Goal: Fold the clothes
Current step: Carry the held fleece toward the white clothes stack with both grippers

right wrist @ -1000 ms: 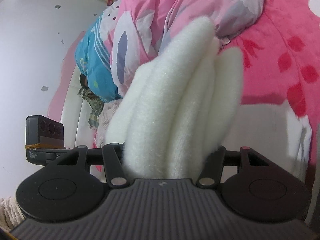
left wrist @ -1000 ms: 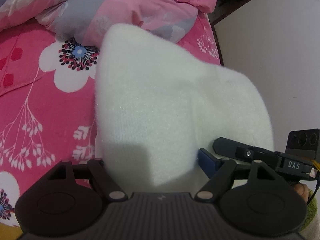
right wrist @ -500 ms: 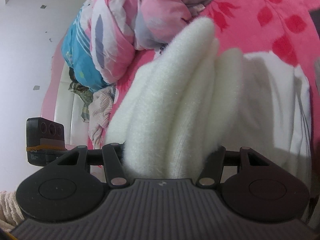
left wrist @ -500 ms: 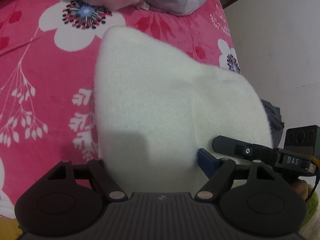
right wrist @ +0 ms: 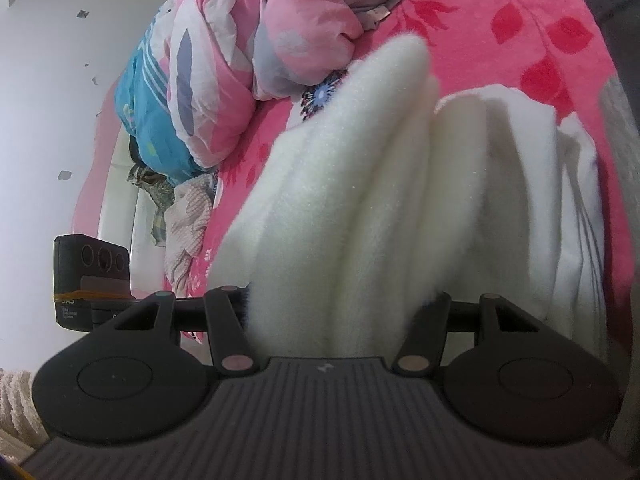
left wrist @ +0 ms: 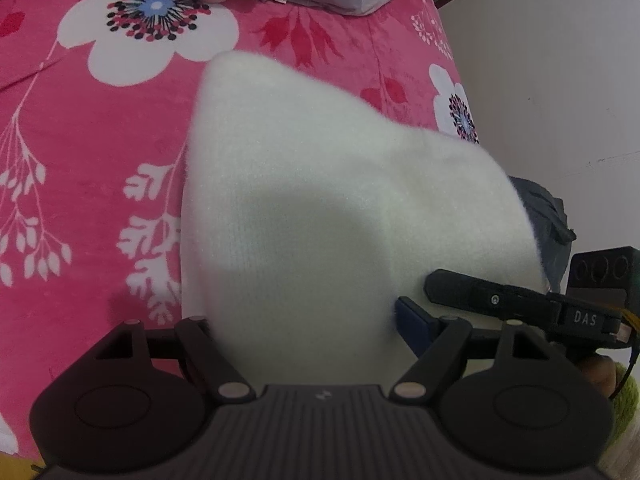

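1. White fuzzy garment (left wrist: pixel 320 208): doubled into several thick layers, held up above the pink floral bedspread (left wrist: pixel 80 140), not lying flat on it.
2. Clamped at one edge by the left gripper (left wrist: pixel 316 320), jaws closed on the fabric; clamped likewise by the right gripper (right wrist: pixel 340 300), layers bunched between its jaws.
3. Judged mid-fold or mid-carry, bundle gripped at both ends.
4. Next: lower evenly, keep layers aligned, avoid the rumpled quilt (right wrist: pixel 248 40) and the white cloth (right wrist: pixel 560 200) just beside.
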